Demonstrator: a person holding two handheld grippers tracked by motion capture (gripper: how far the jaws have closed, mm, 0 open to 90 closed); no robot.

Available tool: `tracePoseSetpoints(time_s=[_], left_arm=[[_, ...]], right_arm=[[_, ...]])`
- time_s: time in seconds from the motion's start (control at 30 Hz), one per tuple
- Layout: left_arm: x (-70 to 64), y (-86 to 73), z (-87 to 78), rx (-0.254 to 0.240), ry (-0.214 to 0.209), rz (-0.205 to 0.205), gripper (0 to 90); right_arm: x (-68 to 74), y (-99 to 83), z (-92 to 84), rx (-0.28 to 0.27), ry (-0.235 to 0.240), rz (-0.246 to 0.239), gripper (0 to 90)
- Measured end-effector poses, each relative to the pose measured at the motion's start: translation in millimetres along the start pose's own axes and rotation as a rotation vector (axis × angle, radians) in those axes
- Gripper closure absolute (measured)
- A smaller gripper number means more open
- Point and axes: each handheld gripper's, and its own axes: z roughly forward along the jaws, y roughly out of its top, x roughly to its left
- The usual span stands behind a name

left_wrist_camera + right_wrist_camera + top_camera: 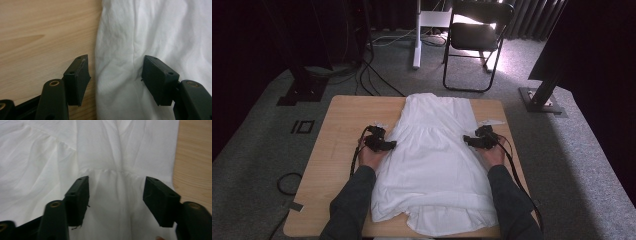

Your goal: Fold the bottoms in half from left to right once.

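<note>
A white garment [432,160] lies spread flat on the wooden table [337,150], its wide hem toward the person. My left gripper [390,145] sits at the garment's left edge, about midway along it. In the left gripper view its jaws [116,60] stand open and straddle the cloth's edge [117,37], one over bare wood [37,30], the other over fabric, with no pad pressing on it. My right gripper [467,140] is at the garment's right edge. In the right gripper view it [117,180] is open above the gathered seam [105,170], nothing pinched.
A black folding chair [474,35] and a white post [417,35] stand on the carpet beyond the table. Black stand bases [302,90] [542,100] flank the far corners, with cables [372,75] on the floor. The garment's hem overhangs the table's near edge [432,230].
</note>
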Motion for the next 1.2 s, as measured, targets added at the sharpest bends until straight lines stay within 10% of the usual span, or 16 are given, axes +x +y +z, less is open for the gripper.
tracePoseSetpoints(time_s=[0.07,0.23,0.33,0.47,0.6,0.73,0.9,1.2], left_arm=[[-1.4,-0.5,-1.6,0.006,-0.012,0.022,53.1],[-3.2,-2.1,-3.9,0.015,-0.046,0.05,82.8],[-3.6,-2.0,-3.6,0.013,-0.05,0.049,84.3],[-2.7,-2.0,-2.4,0.007,-0.054,0.039,81.9],[-2.8,-2.7,-2.5,0.003,-0.051,0.035,81.0],[-1.5,-4.3,-3.2,-0.002,-0.06,0.035,84.2],[-2.9,-7.0,-6.1,-0.004,-0.037,0.063,88.2],[2.7,-33.0,-27.6,-0.025,-0.008,0.096,88.9]], right_arm=[[-4.4,1.4,7.4,0.061,-0.041,-0.015,74.2],[-21.3,4.3,-9.6,0.016,-0.177,0.052,90.0],[-31.6,3.6,-21.2,-0.01,-0.182,0.124,88.0],[-14.5,7.1,-22.1,-0.07,0.03,0.081,54.3],[12.5,11.6,-1.6,-0.01,0.028,-0.022,38.8],[16.8,9.9,15.7,0.1,-0.145,-0.092,81.4],[-11.4,15.1,-7.0,-0.001,-0.276,0.032,88.5],[-25.5,-18.9,8.7,0.083,-0.193,0.085,86.0]])
